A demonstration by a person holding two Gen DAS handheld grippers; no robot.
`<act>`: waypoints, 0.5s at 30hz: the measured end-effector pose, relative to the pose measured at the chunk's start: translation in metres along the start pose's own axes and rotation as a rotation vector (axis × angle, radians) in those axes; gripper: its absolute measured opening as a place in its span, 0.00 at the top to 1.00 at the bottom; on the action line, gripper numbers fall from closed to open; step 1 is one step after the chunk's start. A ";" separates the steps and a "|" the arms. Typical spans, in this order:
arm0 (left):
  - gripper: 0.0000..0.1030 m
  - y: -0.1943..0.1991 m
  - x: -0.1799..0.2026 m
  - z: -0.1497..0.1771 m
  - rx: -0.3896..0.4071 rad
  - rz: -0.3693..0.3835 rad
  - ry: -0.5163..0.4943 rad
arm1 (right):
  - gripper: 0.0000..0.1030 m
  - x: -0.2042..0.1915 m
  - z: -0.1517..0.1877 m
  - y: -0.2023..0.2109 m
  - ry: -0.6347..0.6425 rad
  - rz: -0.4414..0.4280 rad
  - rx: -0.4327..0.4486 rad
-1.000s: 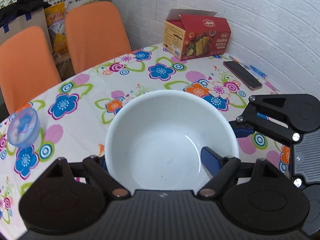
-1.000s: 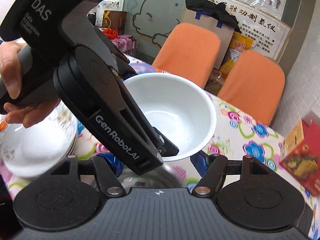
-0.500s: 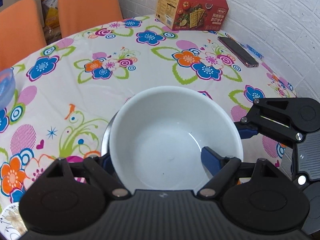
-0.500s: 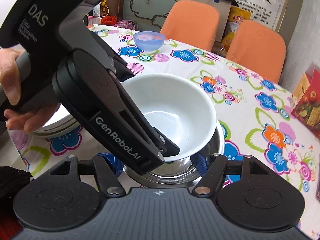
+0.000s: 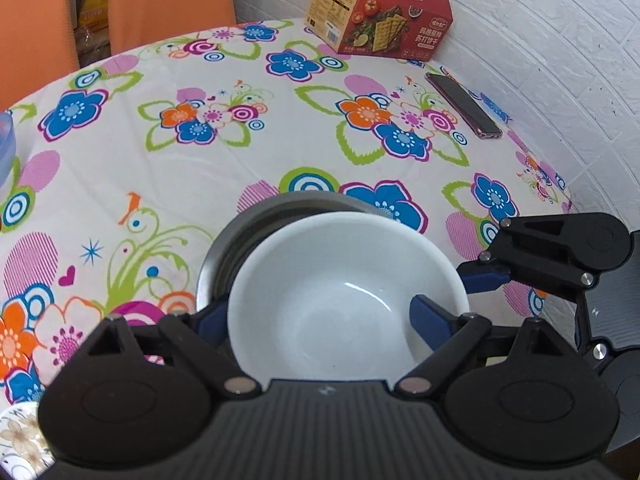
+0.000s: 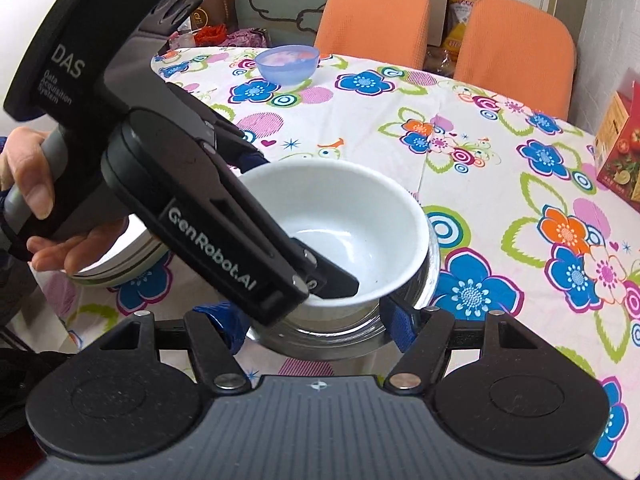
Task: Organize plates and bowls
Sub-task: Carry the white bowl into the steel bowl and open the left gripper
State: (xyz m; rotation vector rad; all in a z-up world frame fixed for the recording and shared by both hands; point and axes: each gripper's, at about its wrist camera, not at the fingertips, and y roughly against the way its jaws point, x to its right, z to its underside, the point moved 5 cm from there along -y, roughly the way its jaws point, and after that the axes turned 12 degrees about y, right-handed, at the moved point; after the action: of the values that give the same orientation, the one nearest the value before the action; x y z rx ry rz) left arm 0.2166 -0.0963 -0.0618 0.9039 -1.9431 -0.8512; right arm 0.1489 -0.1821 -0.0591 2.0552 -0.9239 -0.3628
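Presently the left gripper (image 5: pixel 320 320), fingers pinching the white bowl's (image 5: pixel 344 300) rim, holds it tilted in the steel bowl (image 6: pixel 352 332), unreleased; right gripper (image 6: pixel 316 320) spread beside; blue bowl (image 6: pixel 287 63) remains apart.

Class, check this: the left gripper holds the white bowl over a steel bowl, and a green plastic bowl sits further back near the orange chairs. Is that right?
One detail is wrong: the plastic bowl is blue, not green, as the right wrist view shows. The rest stands: the left gripper holds the white bowl over the steel bowl, and the plastic bowl sits near the orange chairs.
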 end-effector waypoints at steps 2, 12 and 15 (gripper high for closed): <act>0.11 0.001 0.001 0.002 -0.009 -0.002 -0.015 | 0.46 -0.001 0.001 0.001 -0.009 -0.013 -0.001; 0.10 0.021 -0.007 -0.006 0.032 0.002 0.051 | 0.46 -0.007 0.005 0.013 0.025 0.048 -0.019; 0.10 0.032 -0.013 -0.004 0.066 -0.021 0.052 | 0.46 -0.005 0.007 0.013 0.023 0.063 -0.027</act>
State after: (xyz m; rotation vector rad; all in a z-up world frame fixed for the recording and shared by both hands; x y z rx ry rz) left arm 0.2165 -0.0703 -0.0393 0.9781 -1.9290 -0.7717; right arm 0.1348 -0.1877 -0.0534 1.9967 -0.9621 -0.3155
